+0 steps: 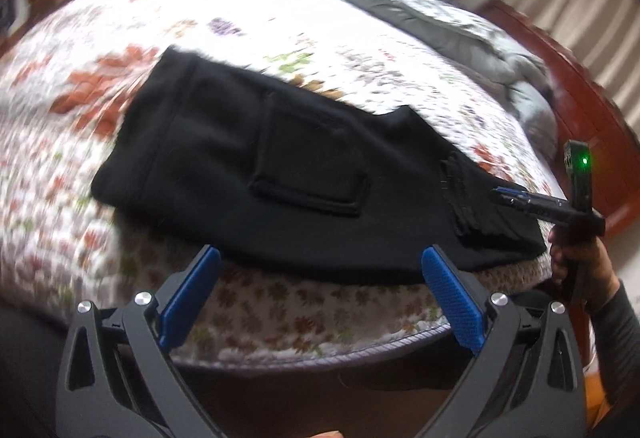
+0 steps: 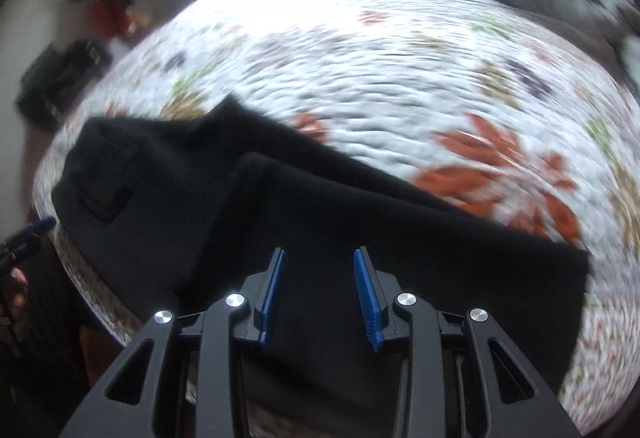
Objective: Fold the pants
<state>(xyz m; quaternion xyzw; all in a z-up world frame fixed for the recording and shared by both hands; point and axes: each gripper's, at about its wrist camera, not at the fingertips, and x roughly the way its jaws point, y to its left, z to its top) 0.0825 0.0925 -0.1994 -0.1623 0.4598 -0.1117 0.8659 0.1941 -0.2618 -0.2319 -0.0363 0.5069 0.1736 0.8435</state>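
Note:
Black pants point(image 1: 280, 174) lie across the near edge of a bed, back pocket point(image 1: 308, 166) facing up, waistband end at the left. My left gripper point(image 1: 320, 258) is wide open and empty, just short of the pants' near edge. In the right wrist view the pants point(image 2: 360, 214) show with one part folded over itself. My right gripper point(image 2: 320, 258) is open, its blue pads apart just above the cloth, holding nothing. It also shows in the left wrist view point(image 1: 520, 198), at the pants' right end.
The bed has a white quilt with leaf prints point(image 1: 248, 22). A grey blanket point(image 1: 440, 14) is bunched at the far side. A red-brown wooden bed frame point(image 1: 580, 110) runs along the right. Dark furniture point(image 2: 60, 78) stands by the wall at the left.

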